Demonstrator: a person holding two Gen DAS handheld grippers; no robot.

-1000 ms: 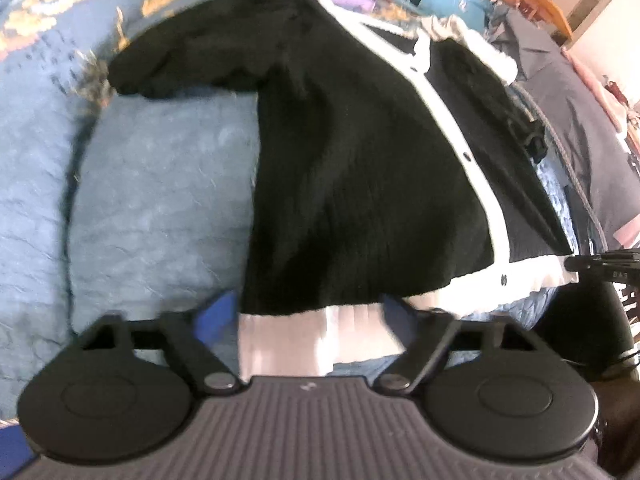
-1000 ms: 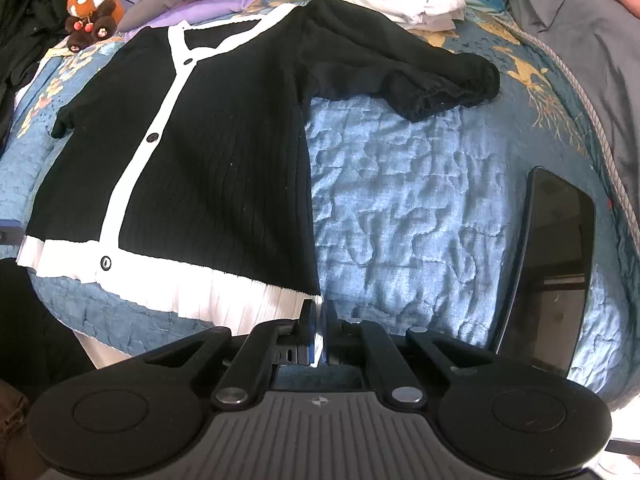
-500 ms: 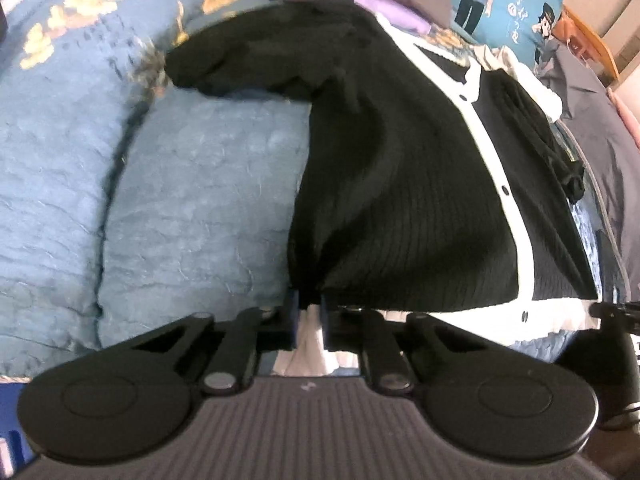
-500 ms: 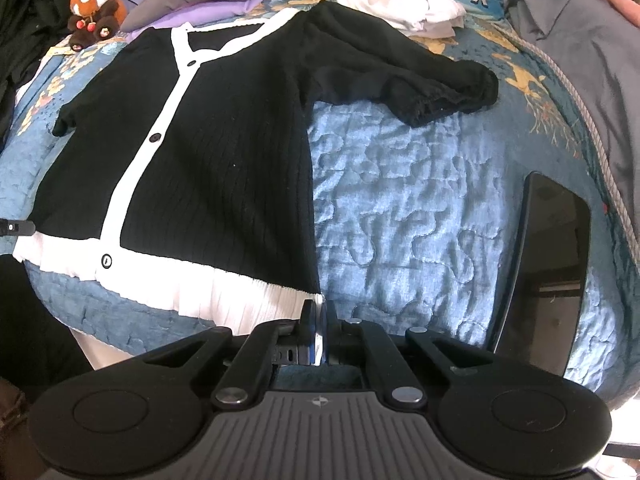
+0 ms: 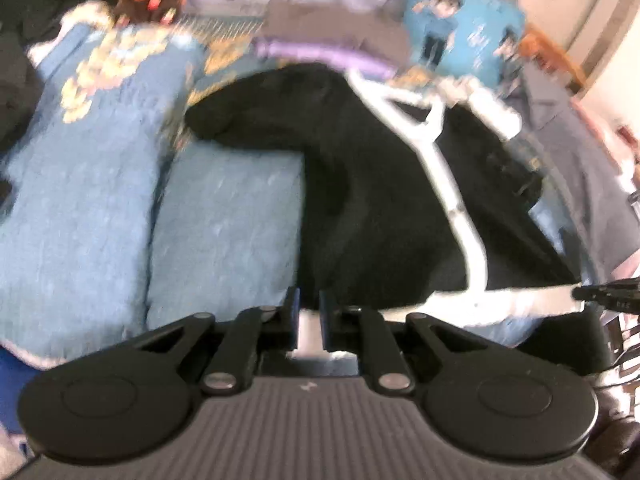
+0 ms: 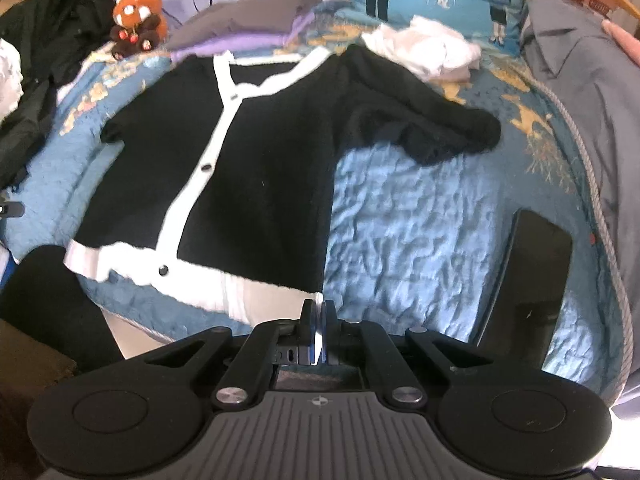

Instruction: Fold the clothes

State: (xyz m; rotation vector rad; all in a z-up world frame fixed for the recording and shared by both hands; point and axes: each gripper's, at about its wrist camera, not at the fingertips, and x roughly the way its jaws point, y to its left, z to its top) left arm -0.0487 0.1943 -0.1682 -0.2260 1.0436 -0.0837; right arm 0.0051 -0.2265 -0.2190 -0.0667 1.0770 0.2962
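My left tool (image 5: pixel 308 316), wide apart a second ago, now clamps the cardigan's (image 6: pixel 256 168) white hem (image 5: pixel 310 322); right tool (image 6: pixel 316 330) clamped on the opposite corner. Cardigan spreads ahead on the bed (image 6: pixel 420 220), hem lifting: fold starting.

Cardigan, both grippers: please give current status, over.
Left gripper shut on white hem. Right gripper shut on other hem corner. Black cardigan flat on blue quilt, unfolded. Dark tablet beside, clear of it.

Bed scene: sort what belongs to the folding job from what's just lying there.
Job: black cardigan; left gripper and right gripper, both clamped on its white hem.

Lying about: plush toy, white clothes, grey garment, dark tablet.
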